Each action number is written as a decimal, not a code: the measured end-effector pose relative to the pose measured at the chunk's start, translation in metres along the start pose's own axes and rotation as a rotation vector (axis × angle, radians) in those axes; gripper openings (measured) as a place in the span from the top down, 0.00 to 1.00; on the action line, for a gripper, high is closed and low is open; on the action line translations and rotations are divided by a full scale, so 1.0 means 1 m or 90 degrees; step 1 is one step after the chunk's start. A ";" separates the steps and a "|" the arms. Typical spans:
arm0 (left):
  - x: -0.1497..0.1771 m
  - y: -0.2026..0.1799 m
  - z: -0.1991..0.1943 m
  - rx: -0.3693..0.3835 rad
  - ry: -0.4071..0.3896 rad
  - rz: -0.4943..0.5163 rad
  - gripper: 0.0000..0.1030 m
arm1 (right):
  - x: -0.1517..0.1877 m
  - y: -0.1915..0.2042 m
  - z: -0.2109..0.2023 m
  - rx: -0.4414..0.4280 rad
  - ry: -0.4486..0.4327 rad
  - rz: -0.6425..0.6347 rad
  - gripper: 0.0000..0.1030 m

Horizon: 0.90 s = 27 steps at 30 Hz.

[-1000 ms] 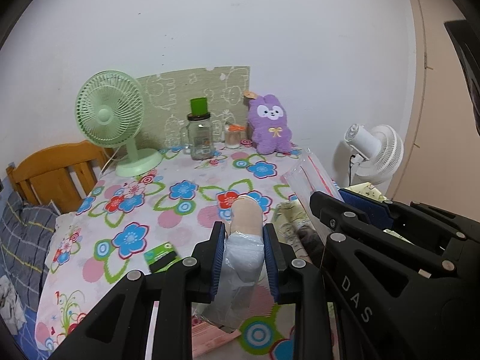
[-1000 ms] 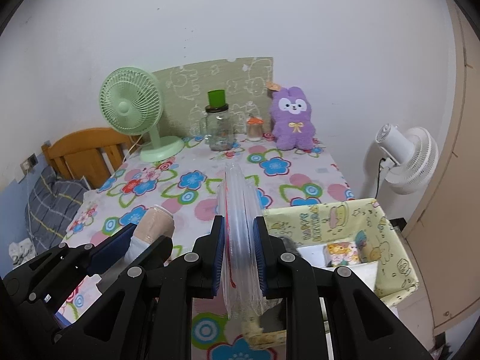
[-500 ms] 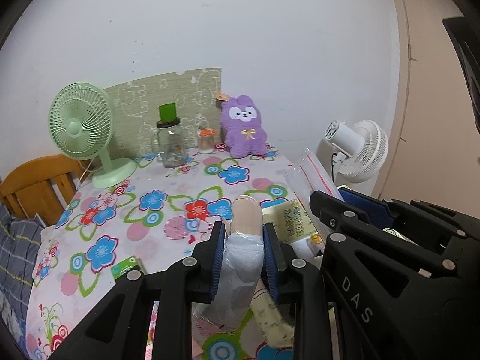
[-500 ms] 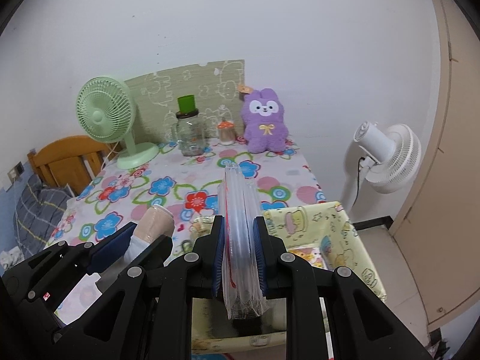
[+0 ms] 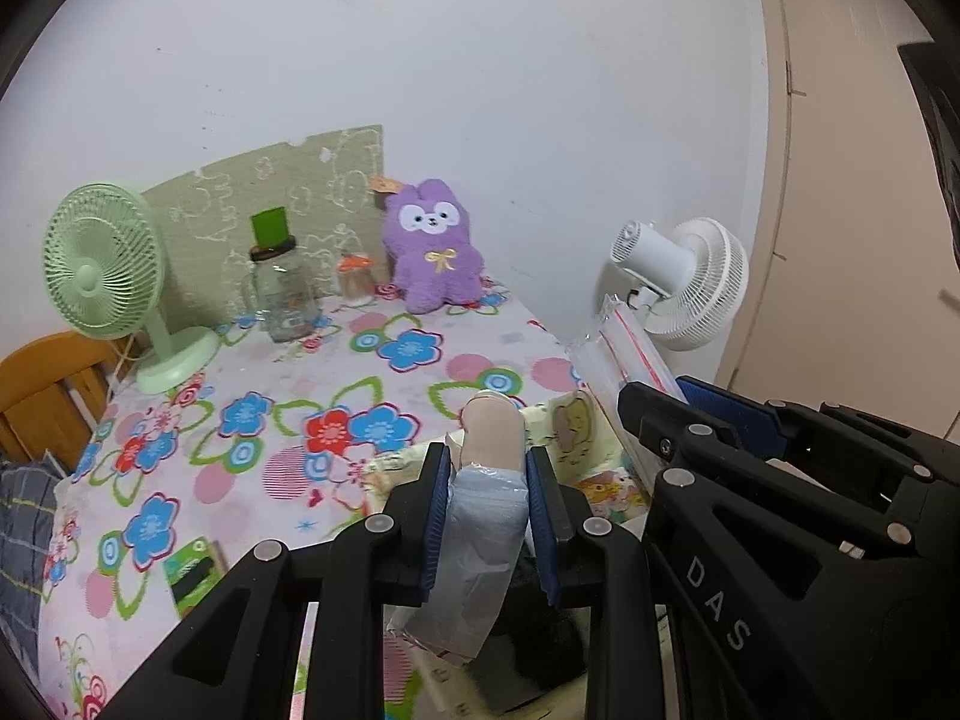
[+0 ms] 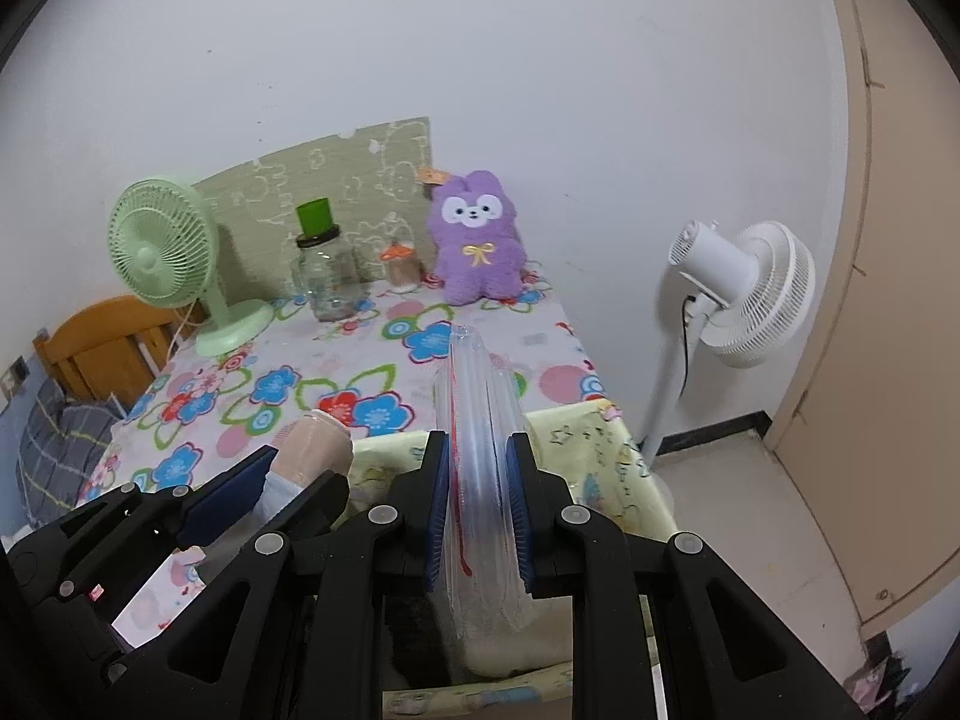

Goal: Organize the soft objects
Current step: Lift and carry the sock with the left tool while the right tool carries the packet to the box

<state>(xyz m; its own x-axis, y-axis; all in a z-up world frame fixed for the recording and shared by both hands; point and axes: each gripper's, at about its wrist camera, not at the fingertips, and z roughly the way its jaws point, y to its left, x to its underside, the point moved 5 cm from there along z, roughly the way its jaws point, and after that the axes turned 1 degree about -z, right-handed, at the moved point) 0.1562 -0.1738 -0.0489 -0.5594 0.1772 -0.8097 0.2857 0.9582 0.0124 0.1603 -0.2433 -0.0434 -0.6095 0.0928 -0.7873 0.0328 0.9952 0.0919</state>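
My left gripper (image 5: 486, 462) is shut on a soft roll (image 5: 489, 435), beige at the top and wrapped in pale blue-grey plastic lower down. The right wrist view shows that left gripper (image 6: 282, 474) at lower left, the roll (image 6: 315, 444) sticking out of it. My right gripper (image 6: 477, 450) is shut on a flat stack of clear zip bags (image 6: 474, 384) with a red seal line; the left wrist view has the bags (image 5: 618, 336) at right. Both grippers hang over a yellow patterned fabric box (image 6: 600, 438) at the table's near right corner. A purple plush rabbit (image 6: 477, 252) sits at the back.
On the flowered tablecloth (image 5: 252, 420) stand a green desk fan (image 5: 102, 264), a glass jar with a green lid (image 5: 279, 288) and a small orange-capped jar (image 5: 354, 282). A green card (image 5: 192, 570) lies near the front. A white floor fan (image 6: 744, 294) stands right; a wooden chair (image 6: 102, 342) left.
Both grippers have moved to the right and slightly down with their loads, from above the tablecloth to above the yellow box. Neither grip has changed.
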 end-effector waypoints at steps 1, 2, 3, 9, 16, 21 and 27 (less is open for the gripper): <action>0.000 -0.002 0.002 0.002 0.002 0.001 0.76 | 0.001 -0.003 0.002 0.002 0.002 0.003 0.79; 0.000 -0.005 0.005 0.006 0.004 0.003 0.76 | 0.001 -0.007 0.003 0.003 0.005 0.007 0.79; 0.000 -0.008 0.007 0.008 0.005 0.004 0.76 | 0.002 -0.011 0.005 0.004 0.006 0.010 0.79; -0.001 -0.020 0.020 0.021 0.017 0.006 0.76 | 0.004 -0.028 0.013 0.013 0.016 0.029 0.79; 0.001 -0.022 0.031 0.025 0.033 0.000 0.68 | 0.007 -0.036 0.022 0.008 0.028 0.039 0.79; 0.004 -0.021 0.034 0.022 0.044 0.001 0.37 | 0.009 -0.035 0.029 0.006 0.038 0.038 0.79; 0.007 -0.020 0.035 0.009 0.046 0.014 0.27 | 0.012 -0.032 0.035 -0.001 0.047 0.038 0.79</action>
<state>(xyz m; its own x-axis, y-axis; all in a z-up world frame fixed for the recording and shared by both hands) 0.1735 -0.1992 -0.0751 -0.6076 0.2138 -0.7649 0.3091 0.9508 0.0202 0.1795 -0.2729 -0.0769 -0.6636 0.1489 -0.7332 0.0695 0.9880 0.1377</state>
